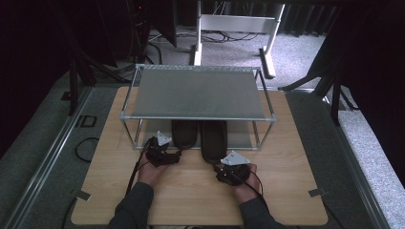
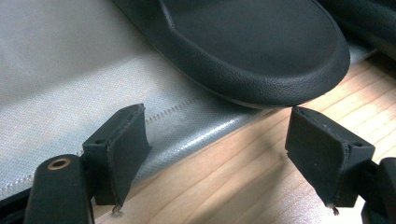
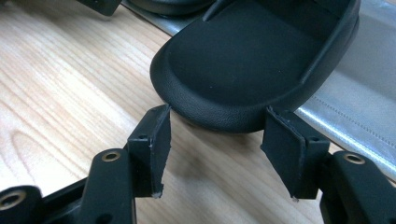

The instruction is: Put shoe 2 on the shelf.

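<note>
Two black slippers lie side by side on the lower shelf of a shoe rack, heels toward me. The left slipper (image 1: 184, 133) has its heel (image 2: 252, 51) hanging over the shelf edge just ahead of my left gripper (image 2: 217, 116), which is open and holds nothing. The right slipper (image 1: 213, 140) sticks out farther over the wooden table. Its heel (image 3: 243, 60) sits right at the tips of my right gripper (image 3: 218, 114), also open, one jaw on each side of the heel rim. From above, the left gripper (image 1: 161, 151) and right gripper (image 1: 229, 168) rest low on the table.
The rack's grey mesh top shelf (image 1: 198, 93) on thin metal posts overhangs the slippers. The grey fabric lower shelf (image 2: 56, 70) lies almost flush with the wooden table (image 1: 286, 181). Bare wood spreads around both hands. Carpet, cables and stands surround the table.
</note>
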`<control>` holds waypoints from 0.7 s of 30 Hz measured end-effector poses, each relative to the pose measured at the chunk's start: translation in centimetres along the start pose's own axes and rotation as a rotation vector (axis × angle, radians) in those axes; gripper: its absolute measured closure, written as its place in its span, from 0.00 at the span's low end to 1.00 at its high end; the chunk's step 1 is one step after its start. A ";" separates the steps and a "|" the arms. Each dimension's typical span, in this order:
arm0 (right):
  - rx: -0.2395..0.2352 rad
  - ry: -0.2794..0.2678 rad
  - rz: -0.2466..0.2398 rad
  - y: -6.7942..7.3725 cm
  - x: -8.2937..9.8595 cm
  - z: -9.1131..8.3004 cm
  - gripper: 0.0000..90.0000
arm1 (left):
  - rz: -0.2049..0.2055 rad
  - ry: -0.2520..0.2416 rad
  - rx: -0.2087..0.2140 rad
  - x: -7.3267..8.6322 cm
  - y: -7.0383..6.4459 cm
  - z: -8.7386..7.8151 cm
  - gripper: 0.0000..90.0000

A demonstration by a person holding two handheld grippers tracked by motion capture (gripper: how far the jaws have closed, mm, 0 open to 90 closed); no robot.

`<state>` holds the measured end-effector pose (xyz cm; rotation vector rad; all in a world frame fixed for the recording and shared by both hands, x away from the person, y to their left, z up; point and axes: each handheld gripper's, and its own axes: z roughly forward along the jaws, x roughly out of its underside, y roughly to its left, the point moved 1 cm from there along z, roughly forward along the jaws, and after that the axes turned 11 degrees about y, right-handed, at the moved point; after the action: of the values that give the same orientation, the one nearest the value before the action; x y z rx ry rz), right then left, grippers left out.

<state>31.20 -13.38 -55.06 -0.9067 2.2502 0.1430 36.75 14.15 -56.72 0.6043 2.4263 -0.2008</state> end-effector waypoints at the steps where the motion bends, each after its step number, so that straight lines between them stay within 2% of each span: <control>1: 0.000 0.000 0.005 0.0 -0.1 0.1 0.46 | 0.000 0.000 0.000 0.0 0.0 0.0 0.24; 21: 0.028 0.000 0.052 -1.2 -1.5 2.0 0.46 | 0.000 0.004 0.004 0.0 0.0 0.0 0.24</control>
<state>33.84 -12.73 -55.46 -0.8340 2.2708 0.1347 36.78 14.17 -56.72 0.6073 2.4300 -0.2047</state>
